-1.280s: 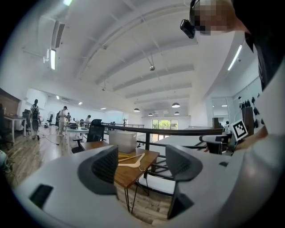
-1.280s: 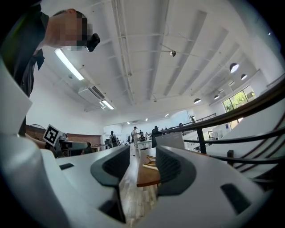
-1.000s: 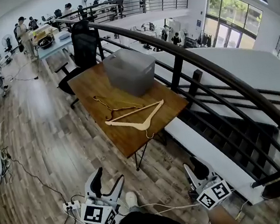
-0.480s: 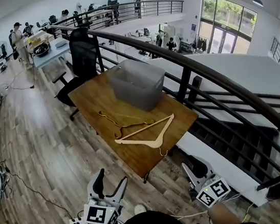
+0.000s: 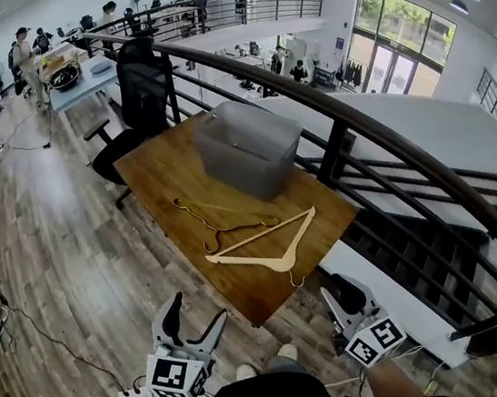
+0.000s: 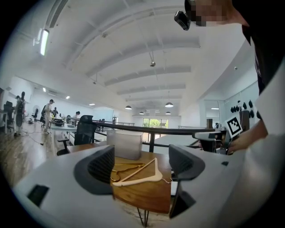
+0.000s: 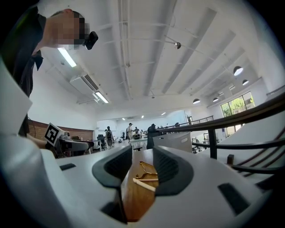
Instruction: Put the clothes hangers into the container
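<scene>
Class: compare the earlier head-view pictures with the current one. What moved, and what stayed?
The person stepped closer to the table. The left gripper is opening its jaws wider, nothing between them. Nothing grasped or released. Unchanged: right gripper open and empty; wooden hanger, wire hanger and container where they lay.

Clothes hangers: two, both flat on the counter, centre of frame; one pale wooden hanger [image 5: 257,258]; one thin gold wire hanger [image 5: 225,211]. Container [image 5: 246,147]: one, grey, just above the hangers in frame. Counter [image 5: 167,172]: one, wooden top. Office chair [image 5: 139,84]: one, black, up and left of the counter. Second table [image 5: 90,85]: one, upper left of frame; bowl [image 5: 64,77] on it: one, dark. People around it: several, too small for a sure count.
</scene>
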`<state>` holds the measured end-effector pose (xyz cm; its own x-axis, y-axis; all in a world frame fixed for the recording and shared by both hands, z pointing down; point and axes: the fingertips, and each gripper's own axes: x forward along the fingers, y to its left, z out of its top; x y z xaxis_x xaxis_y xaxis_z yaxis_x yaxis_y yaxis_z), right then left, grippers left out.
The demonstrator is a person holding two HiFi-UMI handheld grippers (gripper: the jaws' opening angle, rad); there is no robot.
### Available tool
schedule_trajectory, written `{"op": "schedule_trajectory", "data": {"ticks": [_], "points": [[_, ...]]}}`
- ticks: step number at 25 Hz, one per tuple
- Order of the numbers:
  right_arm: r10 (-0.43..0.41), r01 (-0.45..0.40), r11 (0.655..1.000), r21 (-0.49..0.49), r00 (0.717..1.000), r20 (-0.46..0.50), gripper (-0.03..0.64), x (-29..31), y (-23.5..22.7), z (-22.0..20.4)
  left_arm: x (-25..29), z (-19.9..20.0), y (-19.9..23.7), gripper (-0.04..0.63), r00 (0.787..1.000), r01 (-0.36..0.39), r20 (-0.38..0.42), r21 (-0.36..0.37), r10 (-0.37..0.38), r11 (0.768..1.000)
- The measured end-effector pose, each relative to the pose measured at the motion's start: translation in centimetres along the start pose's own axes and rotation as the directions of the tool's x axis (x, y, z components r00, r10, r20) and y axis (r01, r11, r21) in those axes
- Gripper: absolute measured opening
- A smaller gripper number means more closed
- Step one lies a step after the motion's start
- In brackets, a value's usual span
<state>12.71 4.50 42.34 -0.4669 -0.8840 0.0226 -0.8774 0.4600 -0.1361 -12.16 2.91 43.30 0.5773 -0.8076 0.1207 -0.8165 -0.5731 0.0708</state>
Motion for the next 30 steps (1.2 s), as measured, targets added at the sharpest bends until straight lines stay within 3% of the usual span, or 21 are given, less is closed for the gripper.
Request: {"op": "schedule_trajectory", "data": {"ticks": [7, 21, 26, 30], "points": [[0.012, -0.011, 1.0, 0.005, 0.999, -0.049, 0.144, 3.4, -3.4, -1.6, 3.9, -0.8, 1.5, 0.37, 0.997, 0.008, -0.077, 0.044, -0.005, 0.999], [0.196, -0.199, 0.98, 0.0, 0.968, -0.154, 0.14, 14.6, -10.5, -3.0, 12.3, 0.6, 4.6, 0.37, 0.99, -0.134, -0.051, -0.01, 0.133, 0.991], [0.283, -0.293, 0.956, -0.022, 0.938, -0.201, 0.14, 17.9, -12.1, -3.5, 14.7, 1.1, 4.4, 0.37, 0.985, -0.167, -0.048, -0.037, 0.166, 0.985], [0.347, -0.37, 0.929, -0.029, 0.894, -0.285, 0.14, 20.5, -13.0, -6.2, 16.5, 0.7, 4.0, 0.371, 0.981, -0.184, -0.069, -0.019, 0.183, 0.983]]}}
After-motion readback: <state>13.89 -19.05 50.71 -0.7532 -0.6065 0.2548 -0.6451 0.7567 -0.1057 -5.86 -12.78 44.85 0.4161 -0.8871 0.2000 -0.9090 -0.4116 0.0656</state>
